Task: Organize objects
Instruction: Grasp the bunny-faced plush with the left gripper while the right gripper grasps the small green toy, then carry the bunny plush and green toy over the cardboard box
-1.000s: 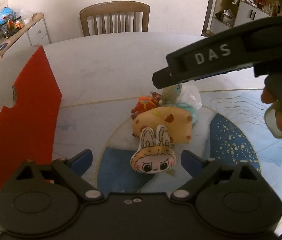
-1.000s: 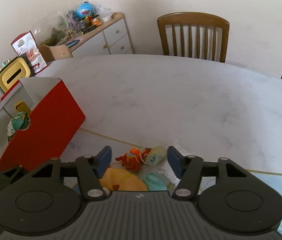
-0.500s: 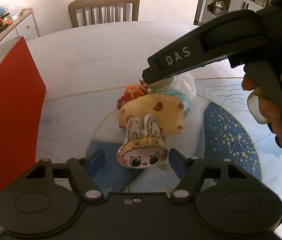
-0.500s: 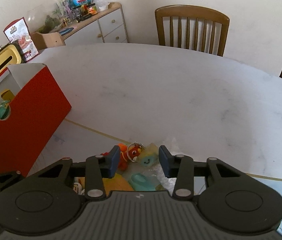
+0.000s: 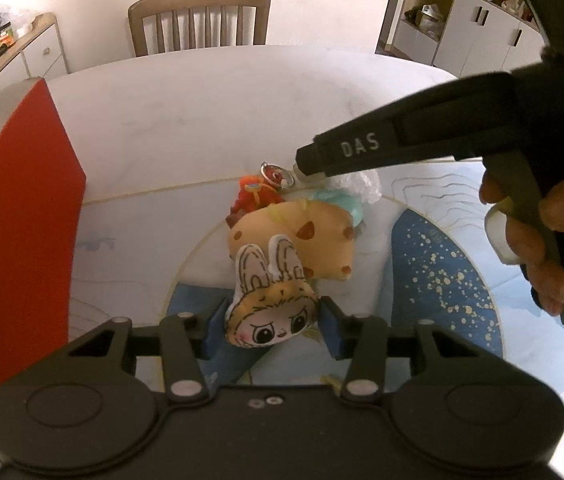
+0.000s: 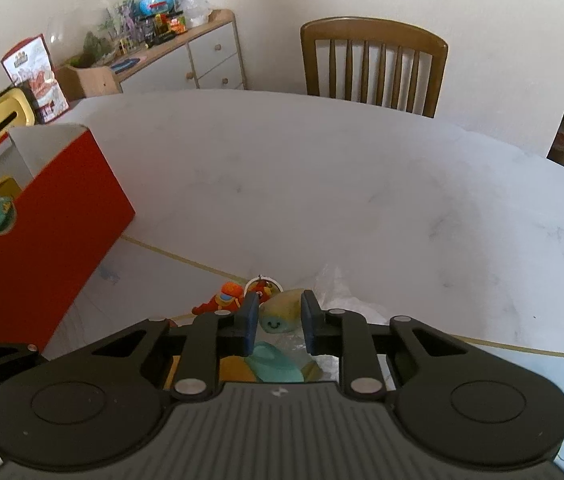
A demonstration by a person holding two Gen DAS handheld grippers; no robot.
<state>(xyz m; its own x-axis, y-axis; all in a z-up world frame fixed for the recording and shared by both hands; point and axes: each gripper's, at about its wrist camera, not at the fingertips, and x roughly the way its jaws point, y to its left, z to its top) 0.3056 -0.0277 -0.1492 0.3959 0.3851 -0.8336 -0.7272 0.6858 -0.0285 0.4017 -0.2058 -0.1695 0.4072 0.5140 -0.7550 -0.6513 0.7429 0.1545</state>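
**newbie:** Bunny-eared plush head is the closest thing, right at 6 o'clock in the left wrist view, sitting on the blue patterned mat. What's the left gripper doing with it?

**regular:** Its blue pads are either side of the face, narrowed down but I can't tell if they're actually pressing yet. Looks soft and light to me, so squeezing across the cheeks should work; it'll squash rather than slip.

**newbie:** And behind it?

**regular:** A tan spotted plush touching the bunny's ears, then a teal toy, an orange figure with a key ring, all bunched toward 12 o'clock.

**newbie:** Right gripper?

**regular:** Nearly closed around a pale yellow smiley charm, small gaps still showing on both sides. Small and probably smooth, so I'd grab its body, not the ring. Crinkly clear wrap beside it could snag.

**newbie:** Where does it all go?

**regular:** My guess is the red box at 9 o'clock, on the white table.
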